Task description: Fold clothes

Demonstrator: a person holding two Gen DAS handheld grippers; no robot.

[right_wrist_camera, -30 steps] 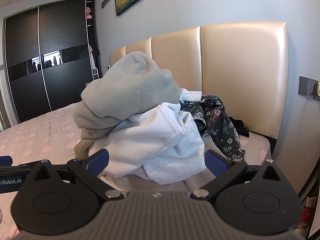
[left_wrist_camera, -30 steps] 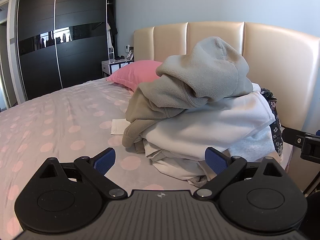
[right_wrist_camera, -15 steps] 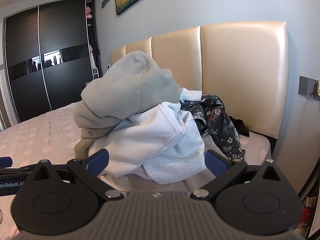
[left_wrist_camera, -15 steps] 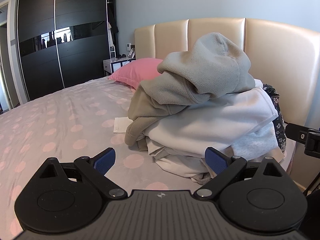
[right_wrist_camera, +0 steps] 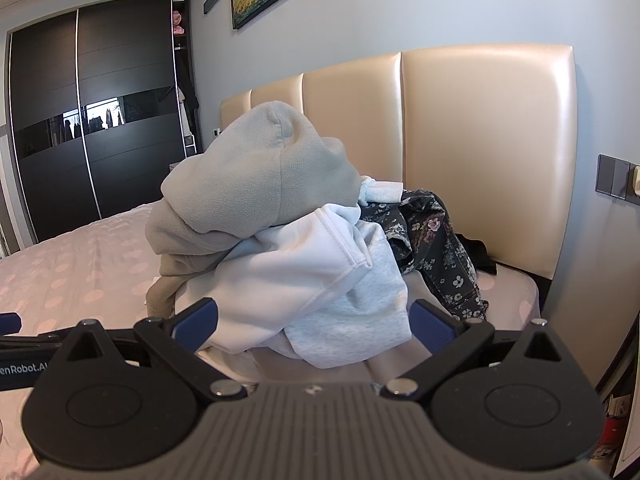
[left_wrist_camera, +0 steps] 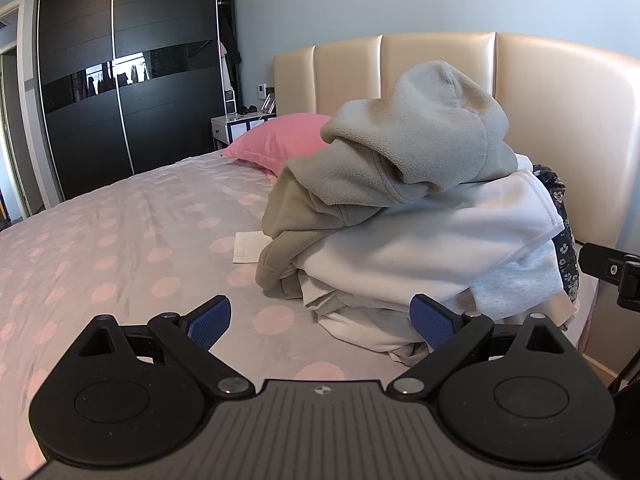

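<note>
Left gripper [left_wrist_camera: 320, 322]: fingers spread, empty, now nearer the heap, lower centre.
Clothes pile [left_wrist_camera: 416, 216]: unfolded, centre right of frame.
Right gripper [right_wrist_camera: 314, 322]: fingers apart, empty, unmoved; both seem poised to pick.

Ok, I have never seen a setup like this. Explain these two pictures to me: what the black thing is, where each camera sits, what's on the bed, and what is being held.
Each picture comes from a camera on a hand-held gripper, looking forward along its two blue-tipped fingers. One shows the left tongs, the other the right tongs. Both stand open and hold nothing. Ahead, on a bed with a pink-dotted sheet, lies a pile of unfolded clothes: a grey fleece hoodie on top, a white sweatshirt beneath it, and a dark floral garment against the headboard. A pink pillow lies beyond the pile.
</note>
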